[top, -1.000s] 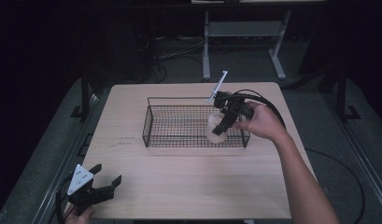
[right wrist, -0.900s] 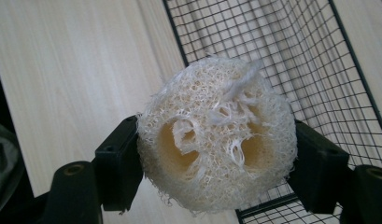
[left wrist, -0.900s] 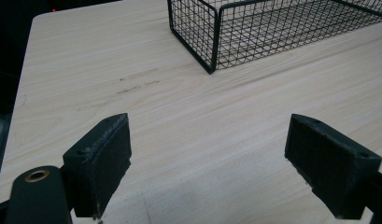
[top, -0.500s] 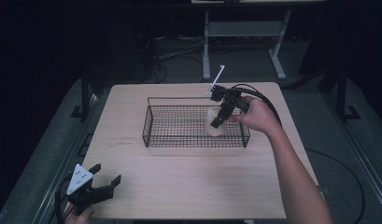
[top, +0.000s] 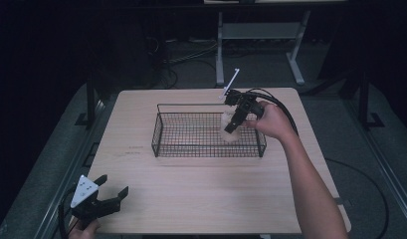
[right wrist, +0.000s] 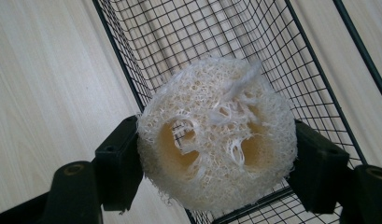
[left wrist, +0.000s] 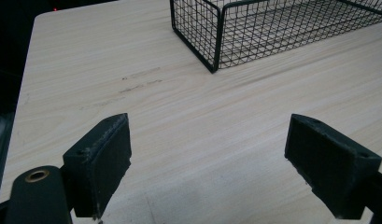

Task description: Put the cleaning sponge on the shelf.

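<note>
Pinching the loofah slice (right wrist: 216,135) by its rim, our right gripper (top: 234,121) has its two jaws pressed into opposite sides of the disc, at 9 and 3 o'clock in the right gripper view, so the flat face with its two holes looks back at the camera. From those jaws outward, the wire basket (right wrist: 254,56) lies straight ahead and below: its mesh floor runs up toward 12 o'clock behind the slice, and one rim wire crosses just under it at 6 o'clock. In the high view the slice (top: 228,129) hangs over the basket's (top: 163,144) right-hand half, clear of the floor as far as we can judge. The right hand is by far the nearer; our left gripper (top: 99,201) sits well apart at the table's (top: 201,194) 7 o'clock corner, jaws spread wide on nothing. Against a second ago, the slice has shifted slightly toward 12 o'clock and the gripper has tilted more steeply; the left gripper has not moved.
</note>
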{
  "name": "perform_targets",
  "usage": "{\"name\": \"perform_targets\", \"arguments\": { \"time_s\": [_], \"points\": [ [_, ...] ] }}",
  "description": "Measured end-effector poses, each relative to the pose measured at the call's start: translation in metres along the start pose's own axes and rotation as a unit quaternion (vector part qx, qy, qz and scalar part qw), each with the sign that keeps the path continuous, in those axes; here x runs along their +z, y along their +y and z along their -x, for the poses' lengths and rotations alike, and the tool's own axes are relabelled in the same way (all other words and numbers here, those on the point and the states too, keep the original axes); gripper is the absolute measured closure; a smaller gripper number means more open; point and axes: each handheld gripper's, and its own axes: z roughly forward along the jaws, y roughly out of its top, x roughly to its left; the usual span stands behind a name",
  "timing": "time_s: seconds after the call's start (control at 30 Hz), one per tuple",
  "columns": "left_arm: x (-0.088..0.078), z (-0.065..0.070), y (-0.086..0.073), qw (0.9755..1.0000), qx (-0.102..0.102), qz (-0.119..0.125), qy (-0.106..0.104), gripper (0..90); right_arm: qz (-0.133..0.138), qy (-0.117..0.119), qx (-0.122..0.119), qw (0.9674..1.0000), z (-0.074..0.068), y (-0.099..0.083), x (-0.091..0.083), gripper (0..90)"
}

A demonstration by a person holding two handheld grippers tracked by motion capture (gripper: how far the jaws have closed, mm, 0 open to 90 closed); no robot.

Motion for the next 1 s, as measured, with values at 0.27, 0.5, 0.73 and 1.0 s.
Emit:
{"name": "perform_targets", "arguments": {
  "time_s": [0.27, 0.5, 0.73, 1.0],
  "points": [
    [0.000, 0.001, 0.000, 1.0000, 0.001, -0.001, -0.001, 13.8, -0.007, -0.004, 0.008, 0.9999, 0.005, 0.001, 0.008, 27.5],
    [-0.001, 0.000, 0.000, 1.0000, 0.001, 0.001, -0.001, 13.8, -0.013, -0.002, 0.014, 0.9998, 0.009, 0.002, 0.018, 27.5],
    [-0.001, -0.001, 0.000, 1.0000, 0.001, 0.001, -0.001, 13.8, -0.013, 0.007, 0.022, 0.9997, 0.011, -0.003, 0.030, 27.5],
    [-0.001, 0.000, 0.000, 1.0000, 0.000, 0.002, 0.000, 13.8, -0.016, 0.014, 0.033, 0.9992, 0.013, -0.009, 0.043, 27.5]
  ]
}}
